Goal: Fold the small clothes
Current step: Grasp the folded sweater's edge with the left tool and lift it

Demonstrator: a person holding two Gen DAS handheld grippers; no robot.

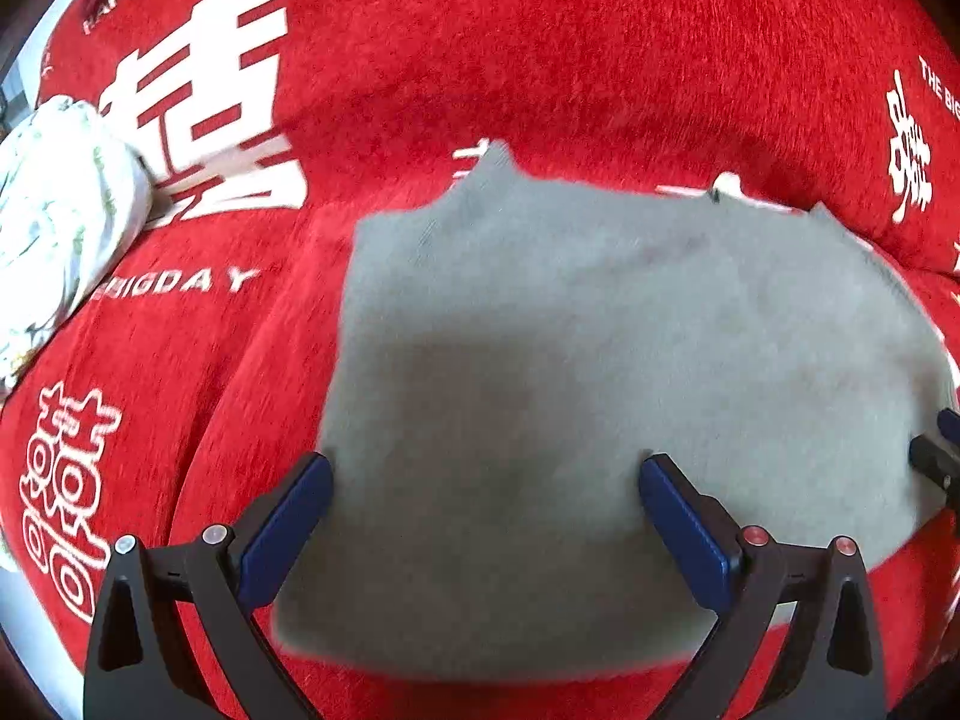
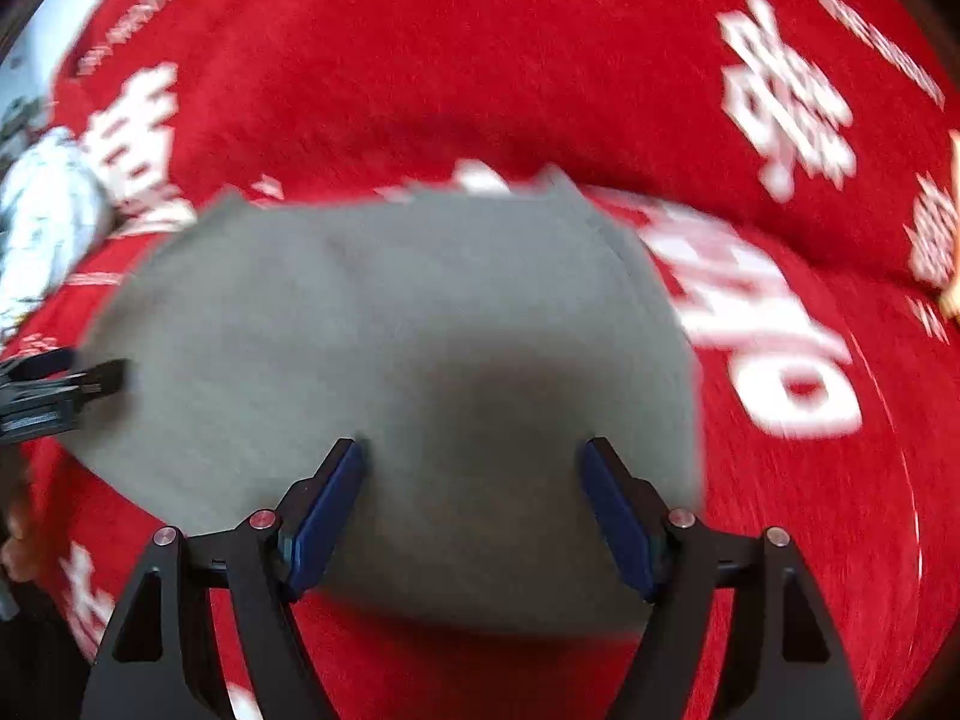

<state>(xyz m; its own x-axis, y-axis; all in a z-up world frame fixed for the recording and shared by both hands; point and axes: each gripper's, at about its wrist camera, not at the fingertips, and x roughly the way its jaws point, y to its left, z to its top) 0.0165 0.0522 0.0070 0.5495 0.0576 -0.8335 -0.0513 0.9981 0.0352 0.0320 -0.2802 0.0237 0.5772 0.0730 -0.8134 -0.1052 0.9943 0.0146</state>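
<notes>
A small grey garment [image 1: 600, 360] lies flat on a red blanket [image 1: 480, 60] with white lettering; its far edge shows two pointed corners. My left gripper [image 1: 486, 468] hovers open over the garment's near left part, blue pads wide apart with nothing between them. In the right wrist view the same grey garment [image 2: 390, 330] fills the middle. My right gripper [image 2: 474, 456] stands open above its near right part, pads clear of the cloth. The left gripper's fingers [image 2: 90, 381] poke in at the left edge of that view, and the right gripper's fingertips [image 1: 936, 456] show at the far right of the left wrist view.
A crumpled white patterned cloth [image 1: 54, 222] lies on the blanket to the left of the grey garment, also seen as the white cloth [image 2: 42, 234]. Red blanket [image 2: 780, 480] spreads on all sides. A person's fingers [image 2: 15, 546] show at the left edge.
</notes>
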